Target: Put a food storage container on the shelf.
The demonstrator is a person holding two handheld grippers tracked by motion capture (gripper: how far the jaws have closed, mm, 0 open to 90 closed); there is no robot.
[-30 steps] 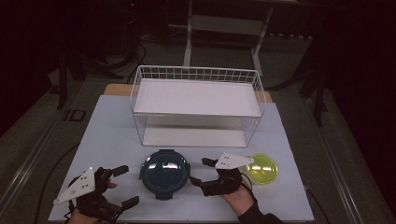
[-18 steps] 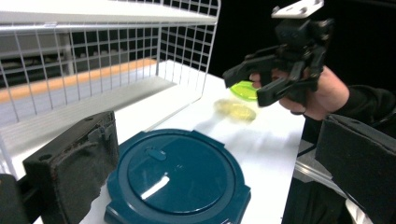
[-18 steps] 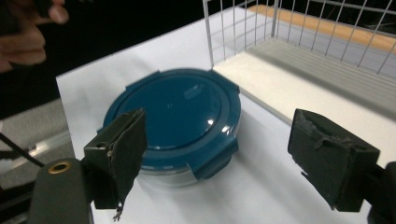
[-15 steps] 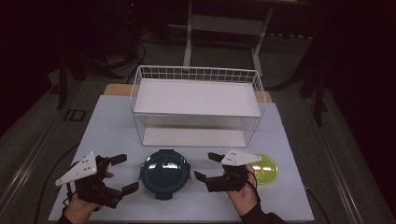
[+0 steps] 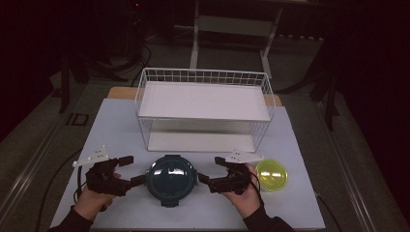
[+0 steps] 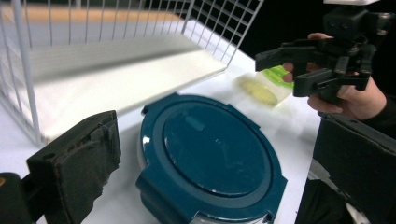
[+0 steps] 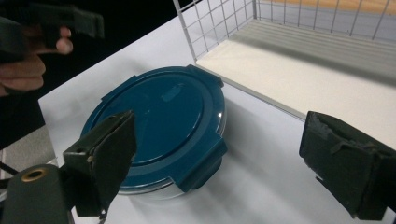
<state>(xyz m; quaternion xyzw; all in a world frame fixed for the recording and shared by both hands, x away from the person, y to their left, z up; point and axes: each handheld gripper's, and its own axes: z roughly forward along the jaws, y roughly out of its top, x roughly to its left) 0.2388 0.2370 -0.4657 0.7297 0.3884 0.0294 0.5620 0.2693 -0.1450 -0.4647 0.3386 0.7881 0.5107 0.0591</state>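
Note:
A round container with a dark teal clip-on lid (image 5: 170,178) (image 6: 215,154) (image 7: 163,121) sits near the front of the white tabletop. My left gripper (image 5: 134,170) (image 6: 215,140) is just left of it, open, with its jaws pointing at the container's side. On the container's right my right gripper (image 5: 209,169) (image 7: 224,154) also stands open; its jaws have just been opening and nothing is pressed between the pads. The container lies ahead of both pairs of jaws. A translucent yellow-green lid (image 5: 271,175) (image 6: 275,77) rests beside the right hand.
A white wire rack (image 5: 203,104) with a flat white shelf stands behind the container, and its front edge is close to it. The table's front edge runs just below both hands. Dark floor and cables surround the table.
My left gripper has moved rightward, closer to the container's left side. The right hand has stayed almost where it was, and the container has not moved.

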